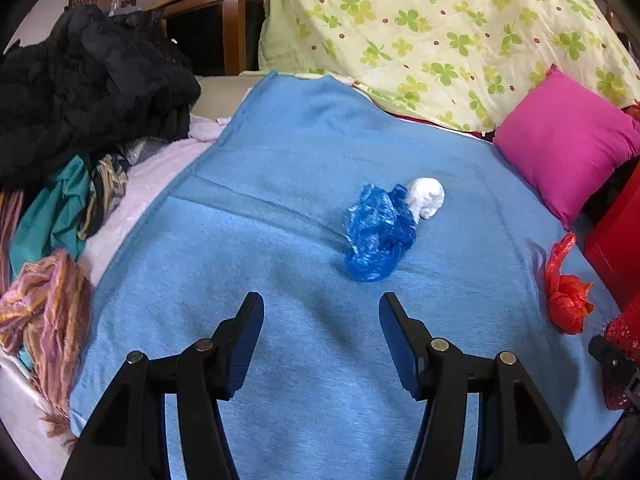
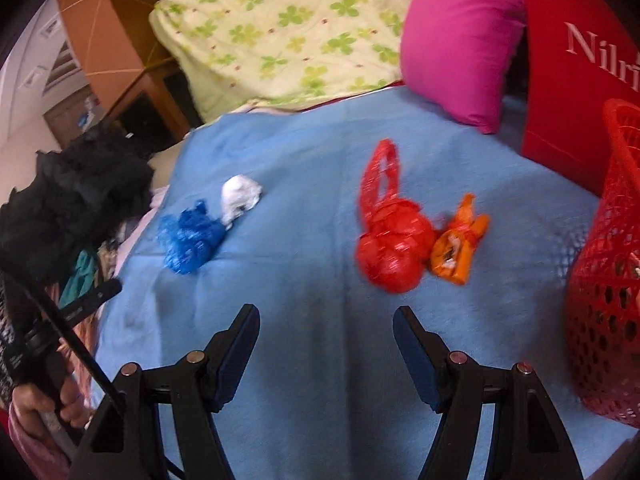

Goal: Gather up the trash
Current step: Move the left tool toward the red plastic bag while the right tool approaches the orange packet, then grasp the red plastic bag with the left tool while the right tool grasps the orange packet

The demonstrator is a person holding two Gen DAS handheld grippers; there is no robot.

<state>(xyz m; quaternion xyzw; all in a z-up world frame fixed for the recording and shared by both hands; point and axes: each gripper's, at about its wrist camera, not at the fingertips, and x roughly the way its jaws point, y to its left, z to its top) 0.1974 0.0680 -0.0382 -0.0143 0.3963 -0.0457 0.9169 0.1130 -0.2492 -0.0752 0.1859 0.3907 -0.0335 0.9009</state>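
Observation:
On a blue blanket (image 1: 280,184) lie a crumpled blue plastic bag (image 1: 378,232) and a white wad (image 1: 427,197) touching it. My left gripper (image 1: 321,308) hangs open just short of the blue bag, nothing between its fingers. A red plastic bag (image 1: 566,300) lies at the blanket's right edge. In the right wrist view the red bag (image 2: 394,246) sits beside an orange wrapper (image 2: 460,246); my right gripper (image 2: 326,320) is open and empty, a little in front of them. The blue bag (image 2: 190,240) and white wad (image 2: 240,196) lie farther left. A red mesh basket (image 2: 608,280) stands at the right.
A pile of black and coloured clothes (image 1: 80,88) lies on the left. A clover-print quilt (image 1: 440,32) and a pink pillow (image 1: 568,148) sit at the back. A red box (image 2: 572,80) stands behind the basket. A hand (image 2: 44,404) holds the left gripper's handle at lower left.

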